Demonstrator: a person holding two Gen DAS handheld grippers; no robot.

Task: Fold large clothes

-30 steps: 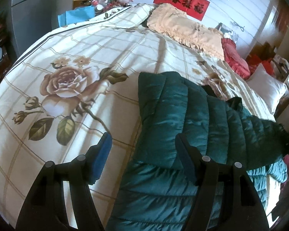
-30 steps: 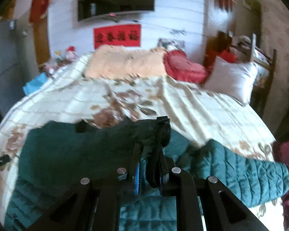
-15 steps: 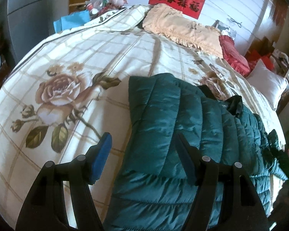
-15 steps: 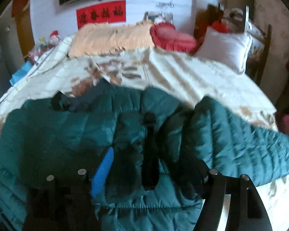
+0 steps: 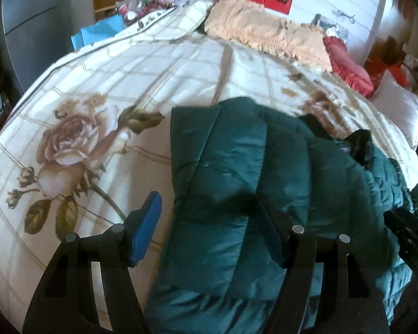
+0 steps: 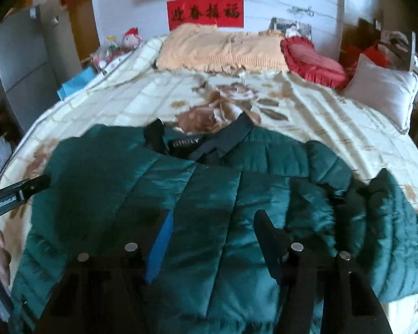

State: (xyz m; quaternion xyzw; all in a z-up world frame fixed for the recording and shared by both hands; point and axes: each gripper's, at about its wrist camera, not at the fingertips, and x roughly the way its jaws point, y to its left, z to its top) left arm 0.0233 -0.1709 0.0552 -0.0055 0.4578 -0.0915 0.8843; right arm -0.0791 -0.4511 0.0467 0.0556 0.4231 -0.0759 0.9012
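A dark green quilted jacket [image 5: 237,167] lies flat on the bed, its collar [image 6: 209,144] toward the pillows and one sleeve [image 6: 398,236] spread out to the right. My left gripper [image 5: 209,222] hangs open over the jacket's left edge, with its blue pad [image 5: 147,225] above the bedspread and the other finger above the jacket. My right gripper [image 6: 214,239] hovers over the middle of the jacket. Its jaws are closing with jacket fabric below and between them, and the pads press on nothing. In the right wrist view the left gripper's finger [image 6: 16,192] shows at the left edge.
The floral cream bedspread [image 5: 111,97] covers a wide bed. At the head lie a peach fringed pillow [image 6: 217,50], a red cushion [image 6: 312,61] and a white pillow [image 6: 381,89]. A grey cabinet [image 6: 19,64] and toys [image 5: 156,0] stand at the far left.
The right gripper was shut on a dark fold of the jacket; it has let go and sunk over the jacket, which now lies flat. The left gripper has shifted toward the jacket.
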